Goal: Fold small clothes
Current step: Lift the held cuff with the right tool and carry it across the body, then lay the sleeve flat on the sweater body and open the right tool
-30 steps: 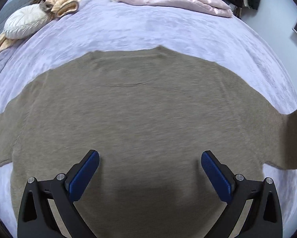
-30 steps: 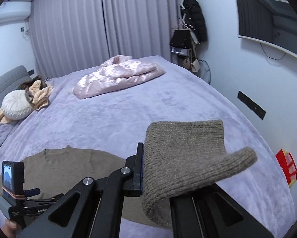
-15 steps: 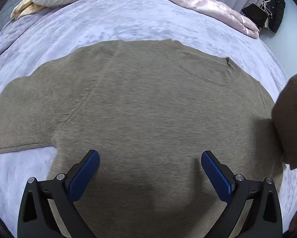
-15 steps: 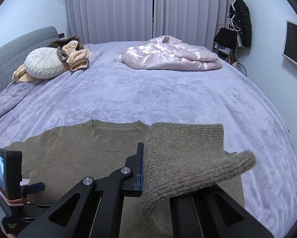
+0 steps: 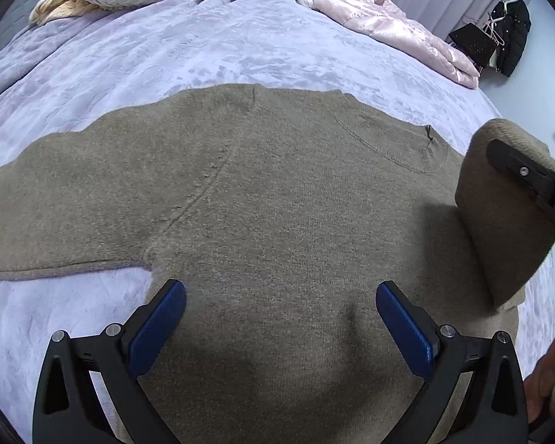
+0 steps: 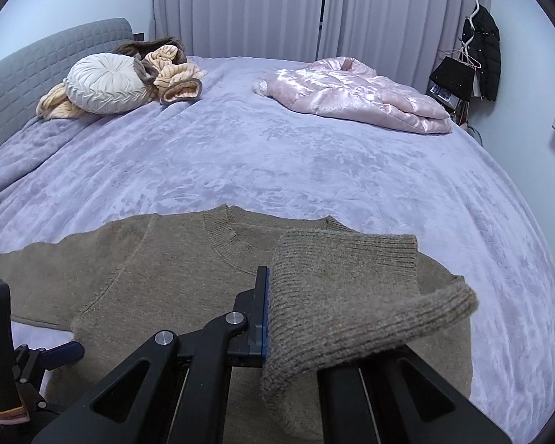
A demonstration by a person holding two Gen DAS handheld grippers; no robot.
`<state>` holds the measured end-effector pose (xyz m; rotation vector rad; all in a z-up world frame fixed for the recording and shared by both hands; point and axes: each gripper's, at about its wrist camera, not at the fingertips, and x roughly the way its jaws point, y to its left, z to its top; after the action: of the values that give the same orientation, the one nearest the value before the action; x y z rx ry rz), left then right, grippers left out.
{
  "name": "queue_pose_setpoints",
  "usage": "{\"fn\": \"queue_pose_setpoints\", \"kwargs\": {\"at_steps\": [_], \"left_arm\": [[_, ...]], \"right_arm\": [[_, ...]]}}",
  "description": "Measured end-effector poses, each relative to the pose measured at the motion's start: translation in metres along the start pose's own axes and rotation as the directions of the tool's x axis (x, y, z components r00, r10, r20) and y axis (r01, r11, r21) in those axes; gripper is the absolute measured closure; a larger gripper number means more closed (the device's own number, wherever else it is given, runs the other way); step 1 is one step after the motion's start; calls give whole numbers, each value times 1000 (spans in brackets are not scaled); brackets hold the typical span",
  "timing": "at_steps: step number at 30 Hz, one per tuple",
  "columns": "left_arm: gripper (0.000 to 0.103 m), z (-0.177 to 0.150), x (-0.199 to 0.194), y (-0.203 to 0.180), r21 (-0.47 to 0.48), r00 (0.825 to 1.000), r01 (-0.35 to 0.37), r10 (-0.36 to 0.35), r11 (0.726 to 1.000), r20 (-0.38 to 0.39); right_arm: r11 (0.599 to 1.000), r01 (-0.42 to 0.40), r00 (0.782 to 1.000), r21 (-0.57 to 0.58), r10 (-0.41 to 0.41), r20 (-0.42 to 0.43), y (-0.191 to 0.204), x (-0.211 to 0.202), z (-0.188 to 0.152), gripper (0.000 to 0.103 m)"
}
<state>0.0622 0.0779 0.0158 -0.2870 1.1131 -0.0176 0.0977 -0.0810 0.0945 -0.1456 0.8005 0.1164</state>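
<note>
on plush lilac bedding (image 6: pixel 314 170), ribbed cuff (image 6: pixel 351 296) seemingly pinched by right gripper (image 6: pixel 268 314).

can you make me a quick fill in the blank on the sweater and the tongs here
1. The right tongs are shut on the sweater's ____.
2. The left tongs hang over the brown sweater with jaws ____.
3. The sweater lies on a ____ bedspread.
4. The folded jacket is ____.

Missing words: sleeve; open; lilac; pink

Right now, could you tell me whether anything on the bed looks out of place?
Nothing stands out. The brown sweater lies flat on the bedspread; only its sleeve cuff is lifted, clamped in the right gripper.
</note>
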Motion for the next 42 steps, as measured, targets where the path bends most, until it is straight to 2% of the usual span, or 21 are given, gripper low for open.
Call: {"fn": "queue_pose_setpoints", "kwargs": {"at_steps": [7, 14, 21, 25, 33, 36, 38, 40, 42], "left_arm": [[0, -2, -22, 15, -21, 998, -9, 10, 1000, 57], [0, -8, -30, 40, -70, 998, -10, 14, 998, 55], [0, -18, -37, 61, -89, 999, -16, 20, 996, 49], [0, -22, -38, 72, -108, 999, -9, 14, 994, 43], [0, -27, -47, 94, -137, 998, -27, 35, 990, 56], [0, -27, -50, 103, -152, 997, -34, 43, 988, 62], [0, -28, -52, 111, -174, 997, -26, 38, 984, 62], [0, -30, -55, 119, -203, 997, -16, 30, 979, 67], [0, -30, -58, 124, -229, 997, -8, 25, 973, 73]], "right_arm": [[999, -29, 999, -33, 28, -20, 29, 9, 4, 99], [996, -38, 998, -85, 33, -58, 62, 23, -1, 99], [993, -15, 992, -118, 0, -127, 84, 45, -17, 98], [985, 29, 989, -170, -52, -137, 95, 51, -24, 98], [976, 18, 981, -217, -58, -183, 112, 59, -29, 95], [977, -25, 978, -210, -19, -205, 121, 61, -30, 86], [978, -95, 973, -184, 51, -227, 127, 61, -30, 74], [977, -152, 967, -152, 116, -225, 132, 58, -26, 53], [972, -197, 964, -124, 169, -206, 135, 51, -22, 51]]}}
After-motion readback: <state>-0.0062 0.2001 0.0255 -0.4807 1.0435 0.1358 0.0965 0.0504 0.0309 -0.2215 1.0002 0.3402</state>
